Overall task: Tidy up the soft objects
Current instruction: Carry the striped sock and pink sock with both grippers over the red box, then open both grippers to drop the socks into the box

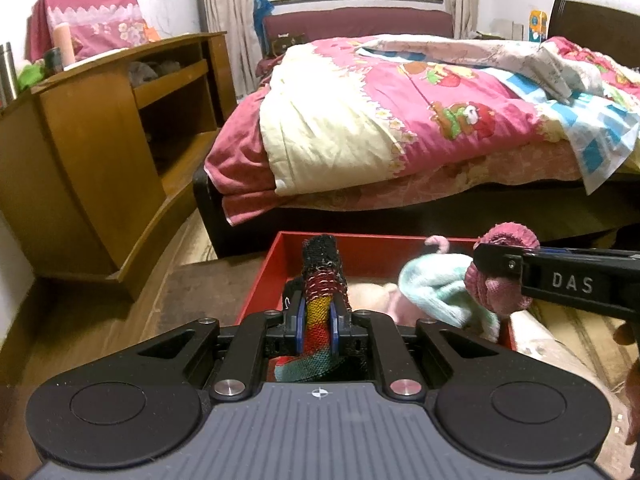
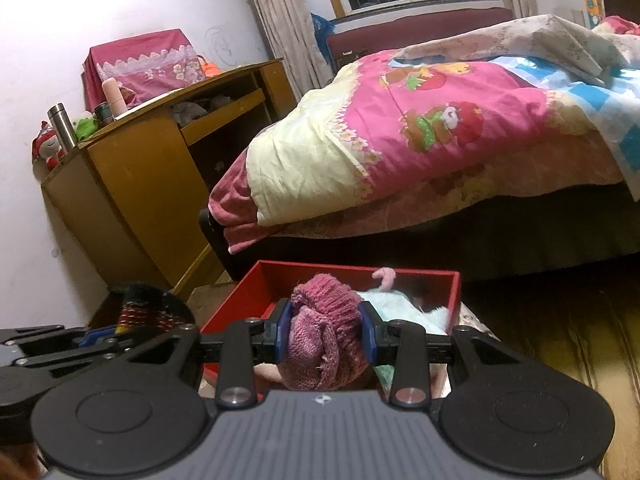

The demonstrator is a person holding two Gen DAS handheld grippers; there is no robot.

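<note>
My left gripper (image 1: 318, 300) is shut on a striped knit sock (image 1: 322, 276), black at the tip with red, yellow and green bands, held over the near left part of a red box (image 1: 262, 276). My right gripper (image 2: 326, 320) is shut on a bundled pink knit piece (image 2: 324, 340) above the same red box (image 2: 236, 304). In the left wrist view the right gripper (image 1: 496, 270) comes in from the right with the pink knit piece (image 1: 494, 292). In the box lie a mint-green fluffy cloth (image 1: 436, 288) and a pale pink soft item (image 1: 372, 294).
A bed with a pink cartoon quilt (image 1: 400, 120) stands just beyond the box. A wooden desk (image 1: 100, 152) with bottles and a pink-covered box fills the left side. Wooden floor (image 2: 560, 340) lies to the right of the box. A hand's edge (image 1: 632, 380) shows at far right.
</note>
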